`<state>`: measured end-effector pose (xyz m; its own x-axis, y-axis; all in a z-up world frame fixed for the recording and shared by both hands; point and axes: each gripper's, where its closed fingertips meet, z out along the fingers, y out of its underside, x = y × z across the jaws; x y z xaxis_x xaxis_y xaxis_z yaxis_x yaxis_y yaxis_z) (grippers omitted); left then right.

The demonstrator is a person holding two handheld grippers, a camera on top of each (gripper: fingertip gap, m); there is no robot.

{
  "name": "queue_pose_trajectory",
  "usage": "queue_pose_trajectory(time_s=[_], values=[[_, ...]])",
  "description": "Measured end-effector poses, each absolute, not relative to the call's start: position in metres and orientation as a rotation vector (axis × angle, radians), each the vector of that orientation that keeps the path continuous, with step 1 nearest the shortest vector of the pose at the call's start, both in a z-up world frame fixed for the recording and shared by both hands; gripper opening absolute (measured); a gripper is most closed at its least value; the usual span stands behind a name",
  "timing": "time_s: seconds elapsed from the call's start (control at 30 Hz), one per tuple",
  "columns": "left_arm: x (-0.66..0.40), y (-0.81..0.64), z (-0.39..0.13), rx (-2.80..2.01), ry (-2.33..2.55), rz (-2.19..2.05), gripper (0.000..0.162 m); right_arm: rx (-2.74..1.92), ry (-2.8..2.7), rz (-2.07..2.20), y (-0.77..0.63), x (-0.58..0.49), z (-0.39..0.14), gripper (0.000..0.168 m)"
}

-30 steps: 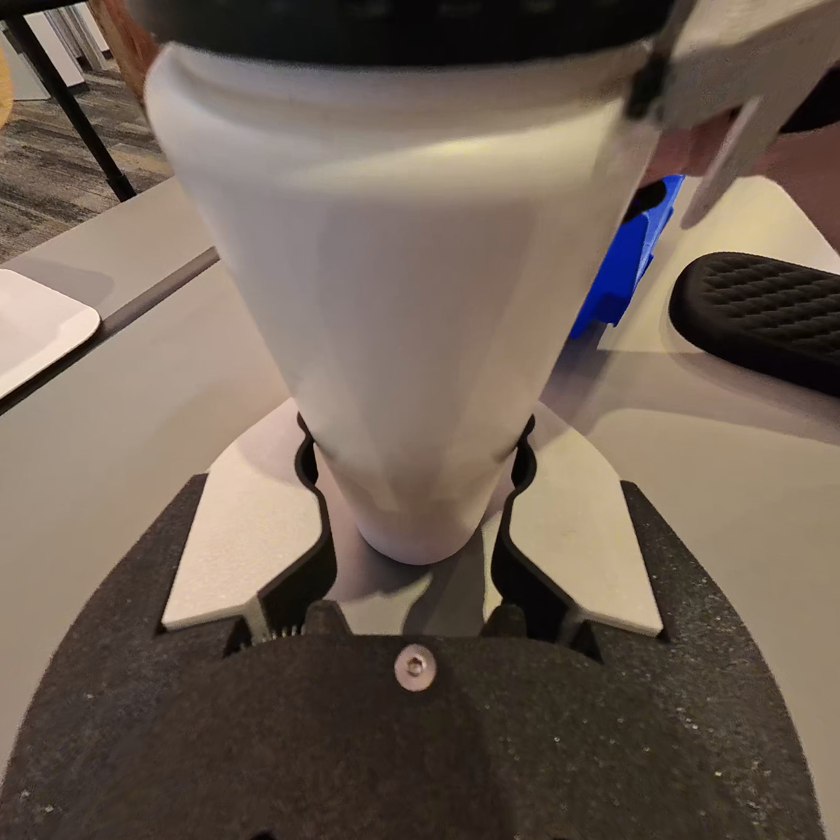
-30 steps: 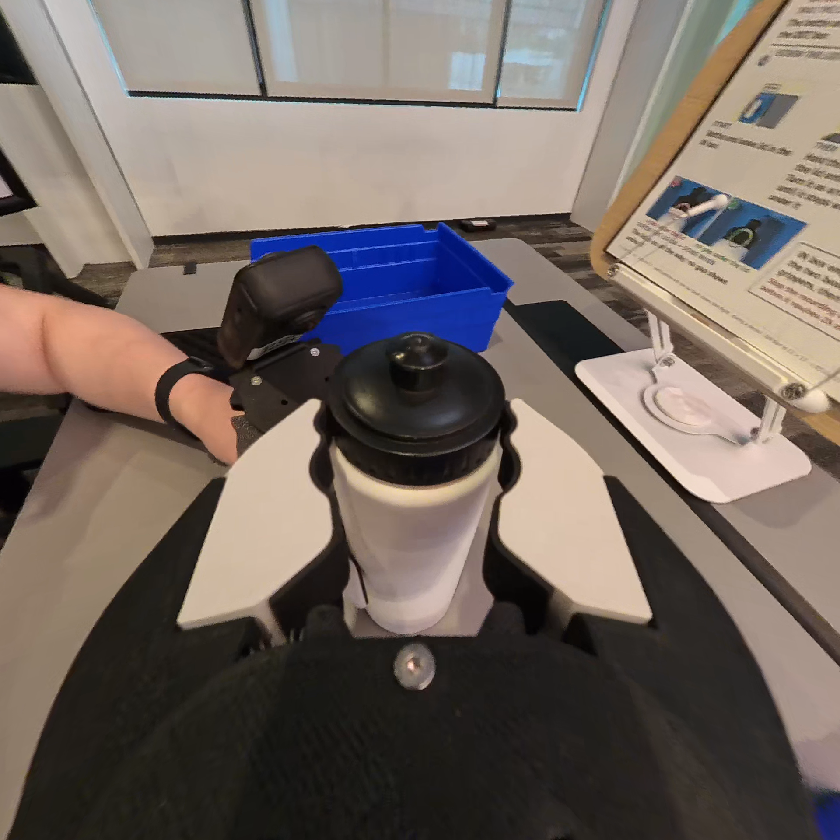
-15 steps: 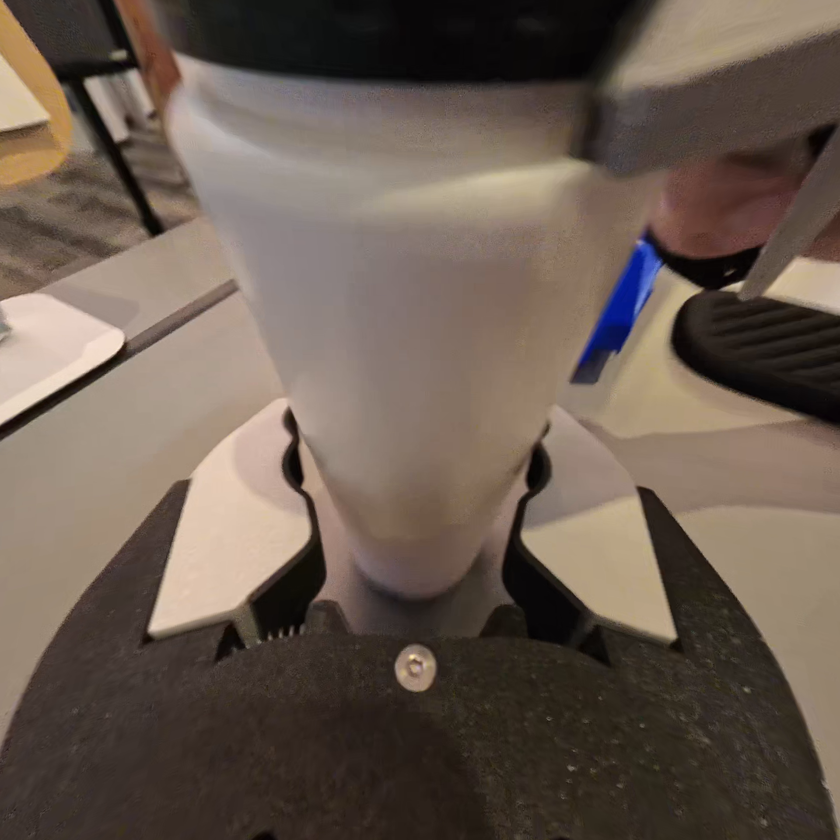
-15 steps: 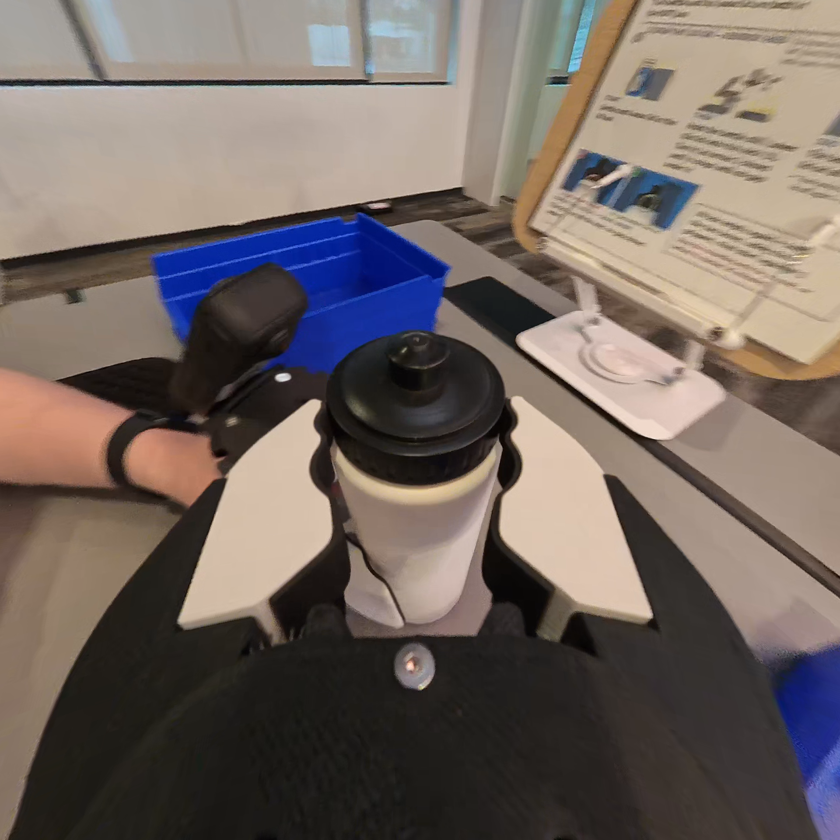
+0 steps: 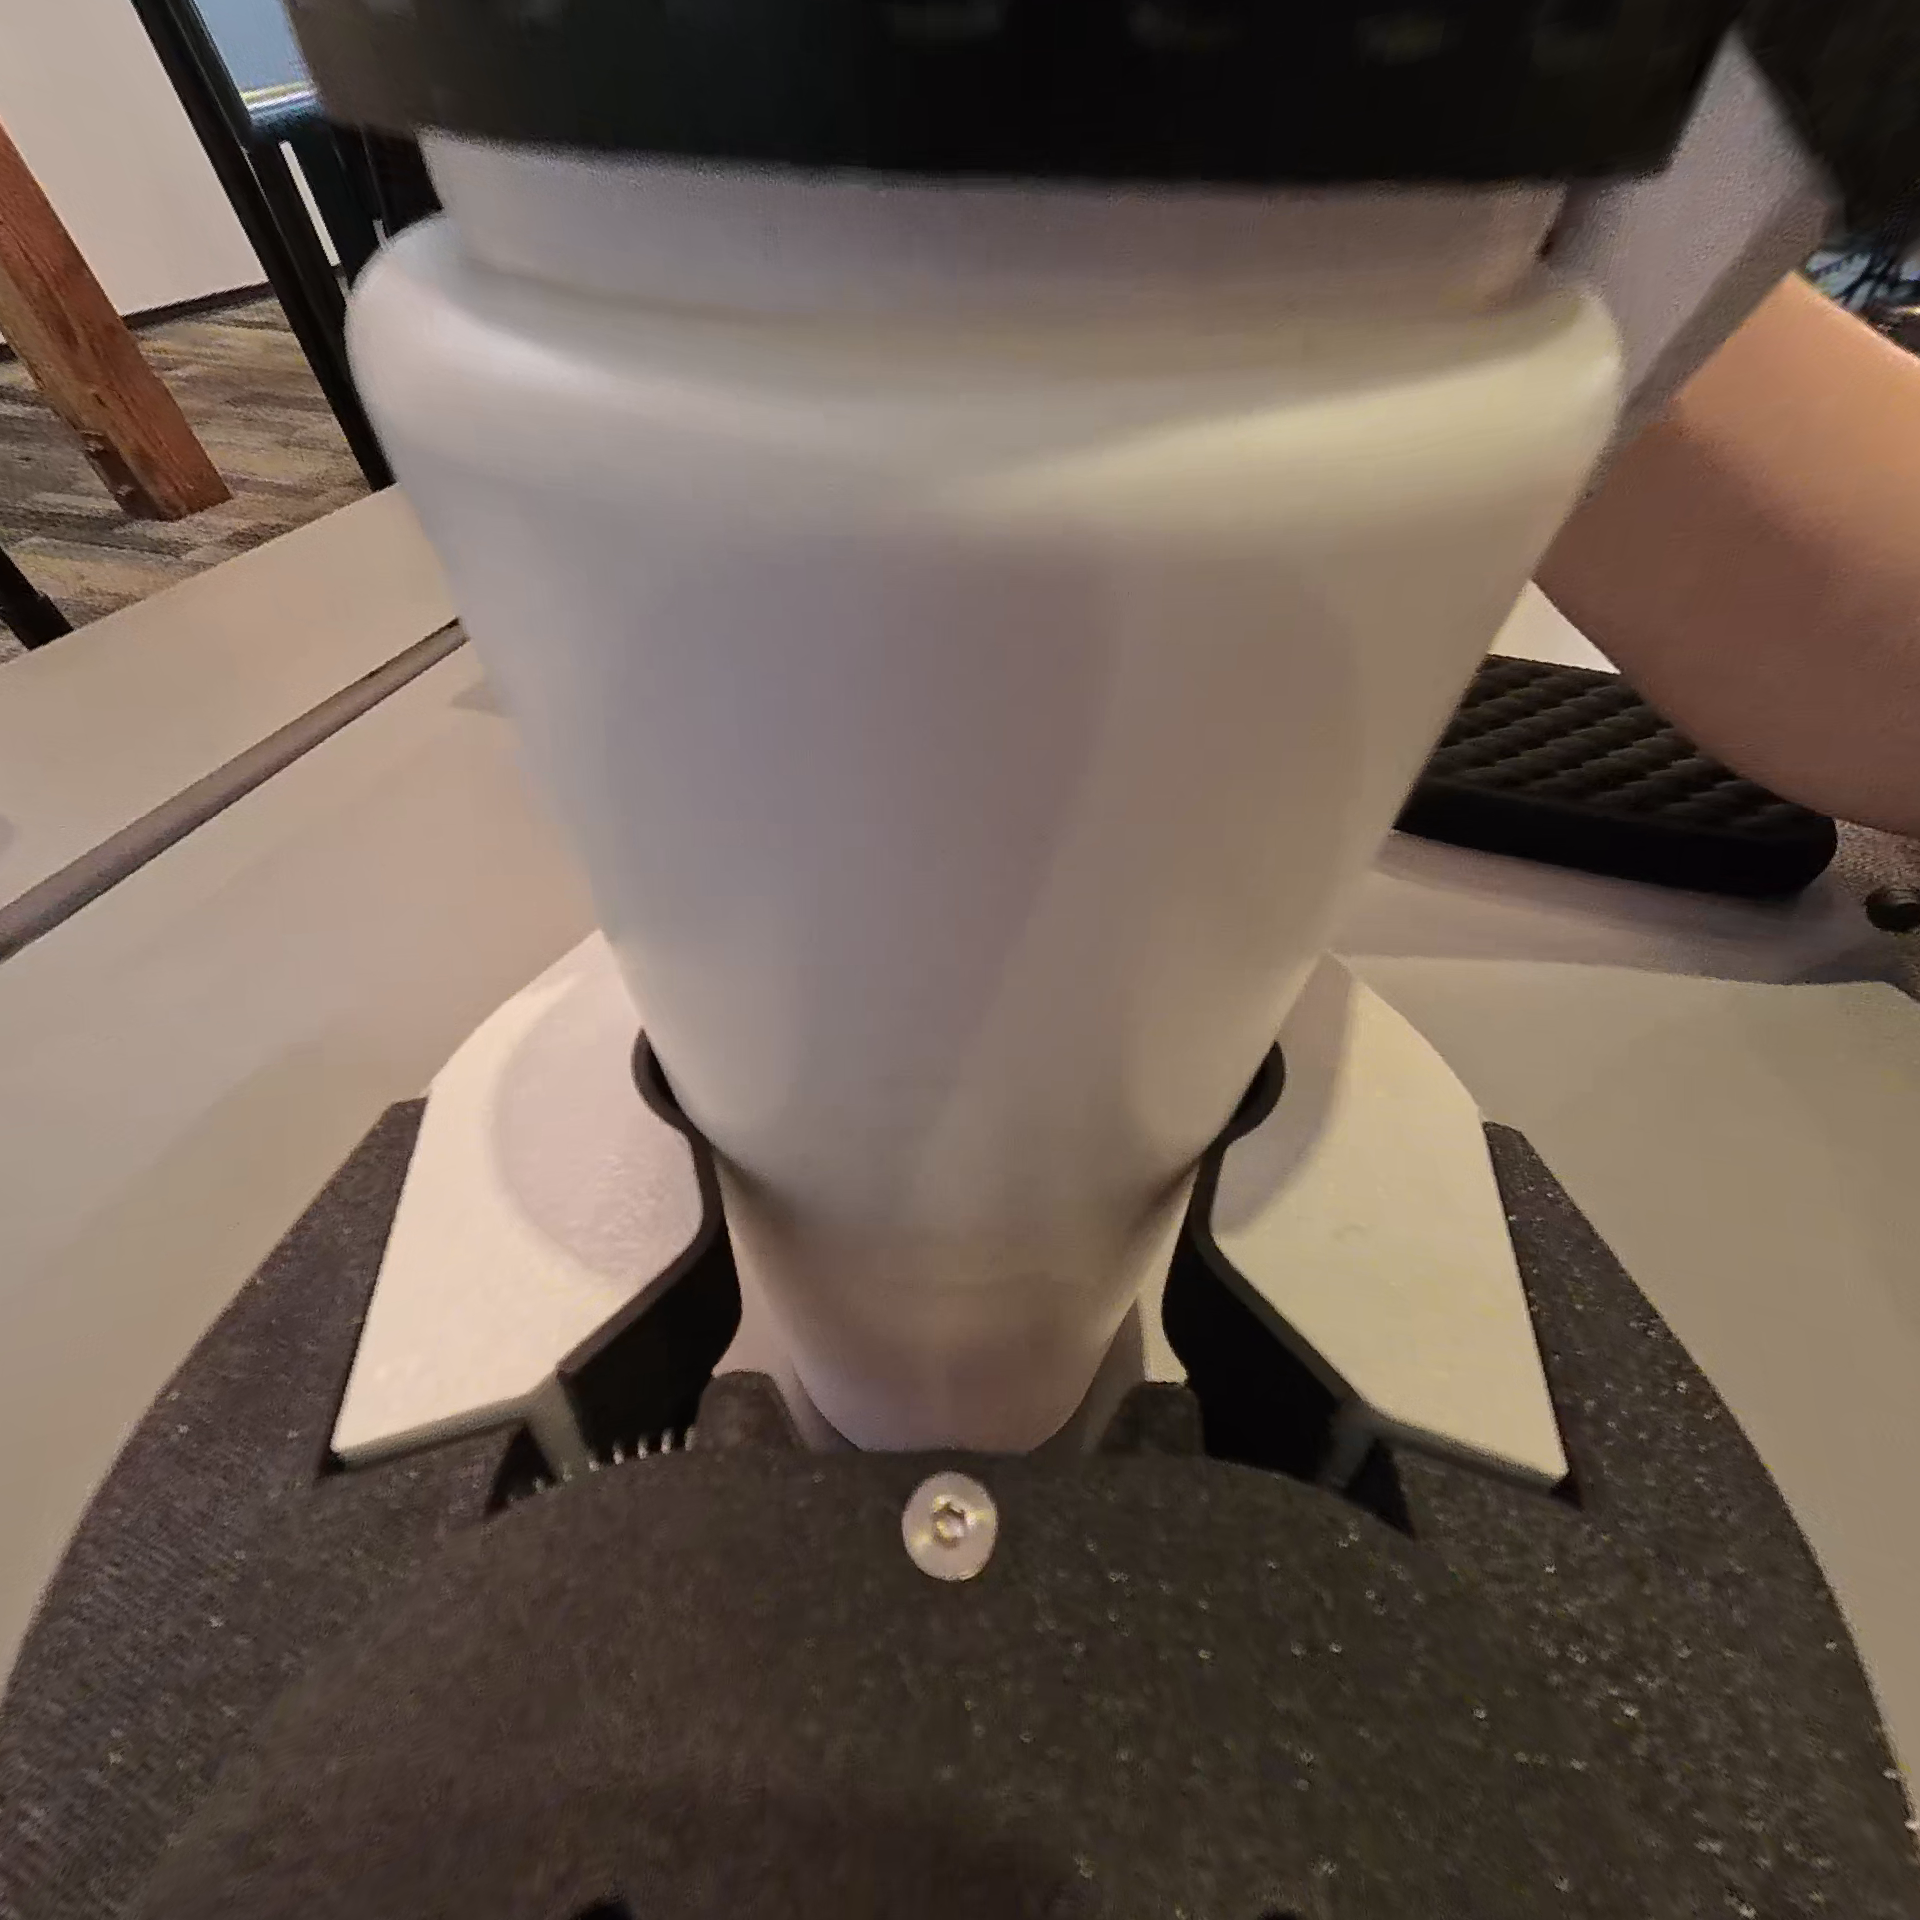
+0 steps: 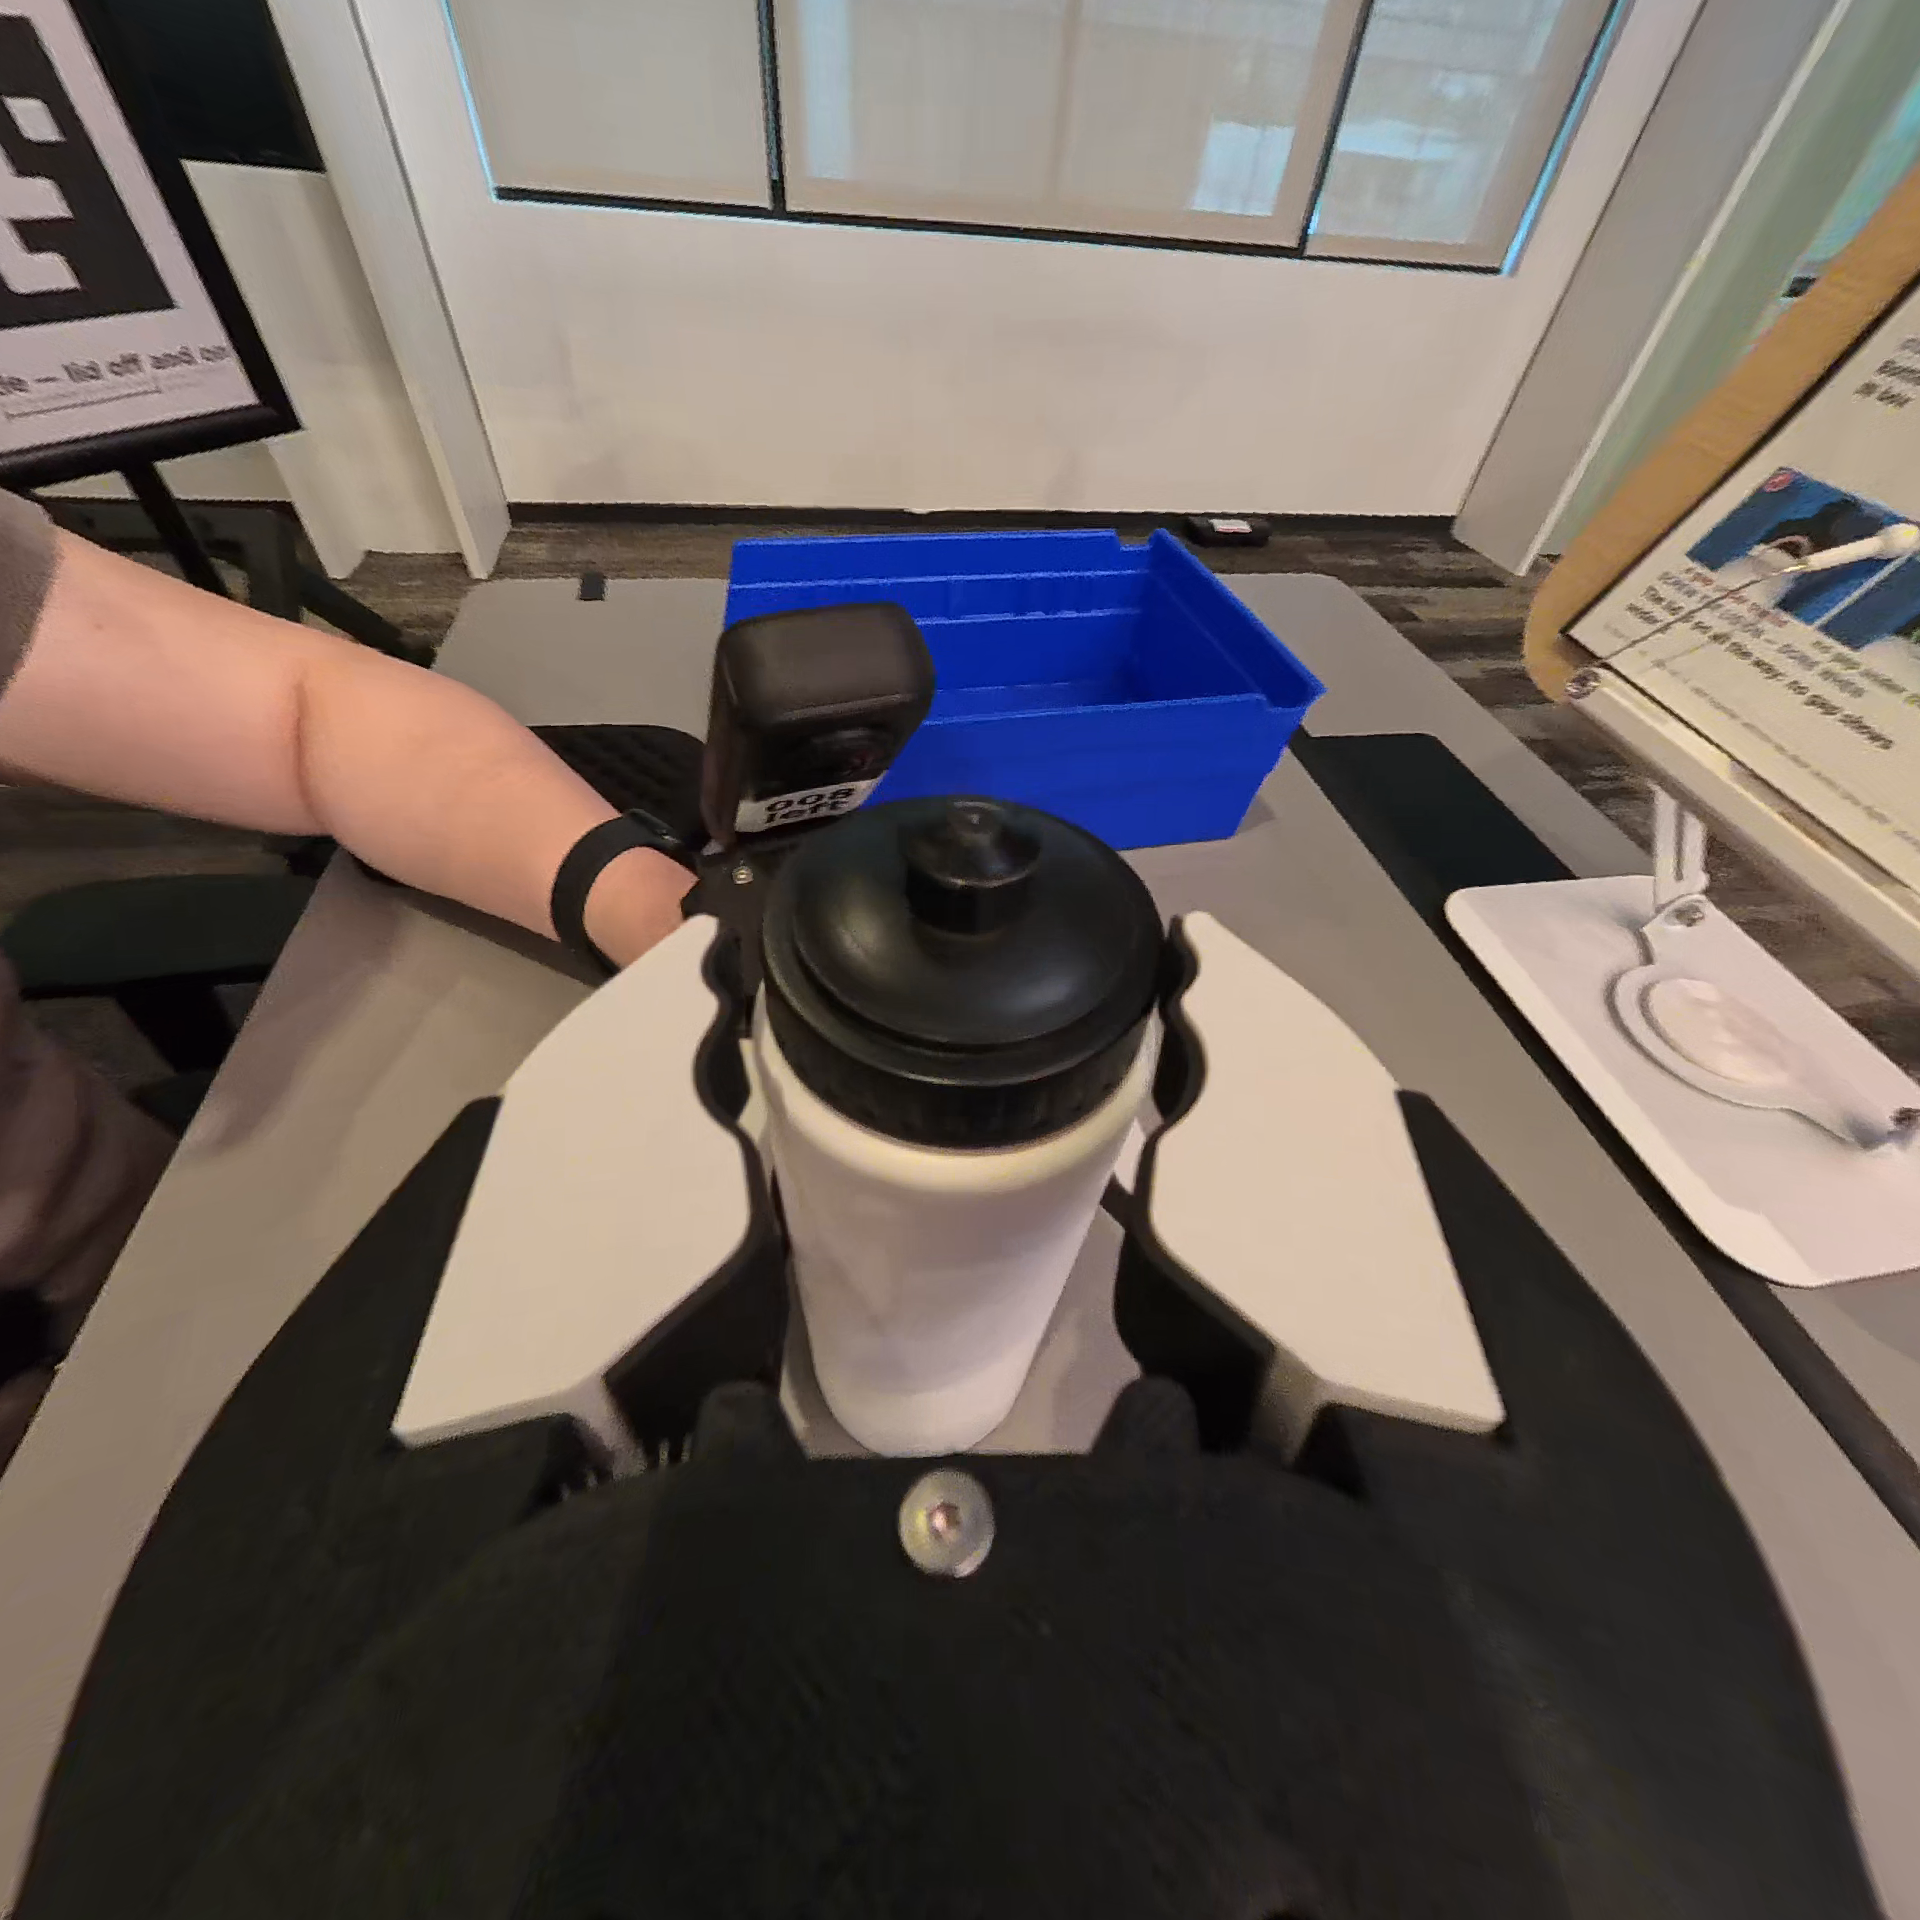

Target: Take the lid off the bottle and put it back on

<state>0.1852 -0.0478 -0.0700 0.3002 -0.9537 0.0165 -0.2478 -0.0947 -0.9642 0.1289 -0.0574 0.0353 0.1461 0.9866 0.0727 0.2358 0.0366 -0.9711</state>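
Grey table (image 6: pixel 1382 665) runs back to a white wall with windows, and I have the white bottle (image 6: pixel 914 1268) standing upright near its middle, black lid (image 6: pixel 961 987) on top. Farthest left, my left tongs (image 5: pixel 961 1143) are closed on the lower body of the bottle; their view shows the white wall pinched between both pads, with a ribbed black mat (image 5: pixel 1600 790) behind. They are my anchor, so I'd keep that squeeze firm and level and stop the body from turning. Moving right, my right tongs (image 6: pixel 945 1029) clasp the lid's ribbed rim from both sides, with the pads meeting the rim. I judge this is the twisting step, though I cannot tell whether the lid is loosening or tightening. I'd rotate about the bottle's own axis and avoid tilting, which could cross the threads. Behind the lid sits a blue bin (image 6: pixel 1039 675), and at far right a white stand (image 6: pixel 1662 1060) carrying an instruction board.
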Motion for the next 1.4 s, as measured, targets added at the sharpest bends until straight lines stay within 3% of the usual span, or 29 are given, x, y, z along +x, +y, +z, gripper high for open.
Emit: queue_pose_trajectory(time_s=[0.43, 0.63, 0.93, 1.27, 1.4], values=[[0.179, -0.022, -0.073, -1.742, 0.898, -0.665, 0.103, -1.626, -0.768, 0.548, -0.031, 0.133, 0.036, 0.075], [0.183, -0.034, -0.073, -1.665, 1.028, -0.744, 0.103, -1.463, -1.053, 0.833, -0.049, 0.132, 0.044, 0.080], [0.186, -0.039, -0.073, -1.639, 1.065, -0.766, 0.103, -1.440, -1.209, 0.956, -0.053, 0.139, 0.042, 0.071], [0.182, -0.023, -0.075, -1.746, 0.909, -0.642, 0.103, -1.522, -0.621, 0.575, -0.035, 0.142, 0.046, 0.071], [0.180, -0.024, -0.075, -1.741, 0.917, -0.649, 0.103, -1.510, -0.627, 0.629, -0.036, 0.139, 0.045, 0.072]])
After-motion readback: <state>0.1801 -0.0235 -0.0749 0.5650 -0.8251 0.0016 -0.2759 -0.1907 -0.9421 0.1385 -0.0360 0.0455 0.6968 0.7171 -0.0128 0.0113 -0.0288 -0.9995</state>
